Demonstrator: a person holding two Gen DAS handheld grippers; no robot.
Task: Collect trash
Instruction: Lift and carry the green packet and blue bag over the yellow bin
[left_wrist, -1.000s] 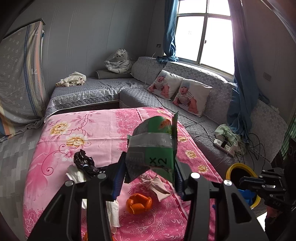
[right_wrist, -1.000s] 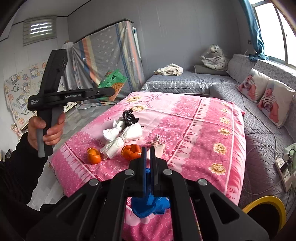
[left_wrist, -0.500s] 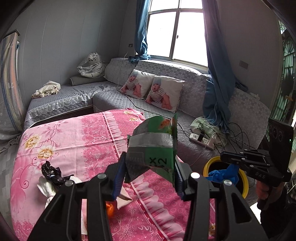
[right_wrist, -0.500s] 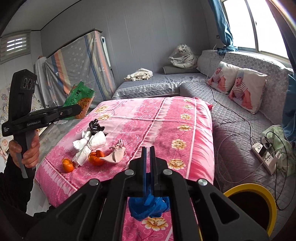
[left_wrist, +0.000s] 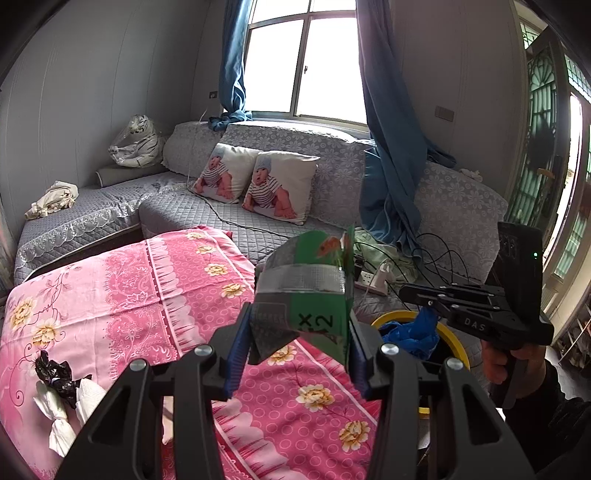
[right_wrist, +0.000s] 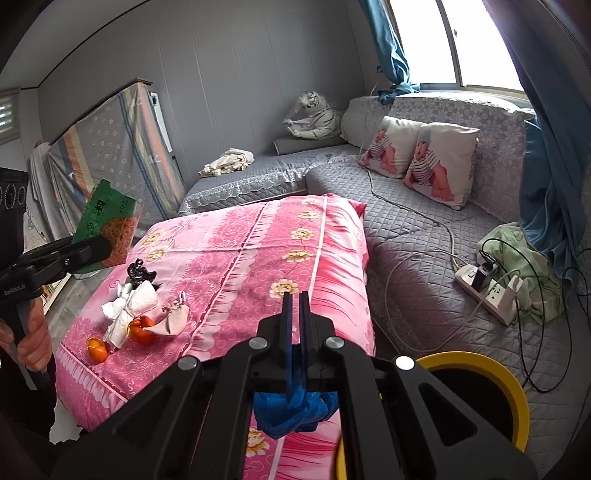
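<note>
My left gripper is shut on a green snack wrapper and holds it upright above the pink-clothed table. From the right wrist view the same wrapper shows at the far left in that gripper. My right gripper is shut on a crumpled blue plastic bag that hangs below its fingers. The left wrist view shows the blue bag just over the yellow-rimmed bin. White tissues, a black wrapper and orange peels lie on the table.
A grey corner sofa with two cushions runs behind the table. A power strip and loose cables lie on the sofa beside the bin. Blue curtains hang at the window. A mattress leans on the far wall.
Both views have swung right, away from the table's trash and toward the sofa and bin. The right gripper with the blue bag now sits over the bin. Both grips are unchanged.
</note>
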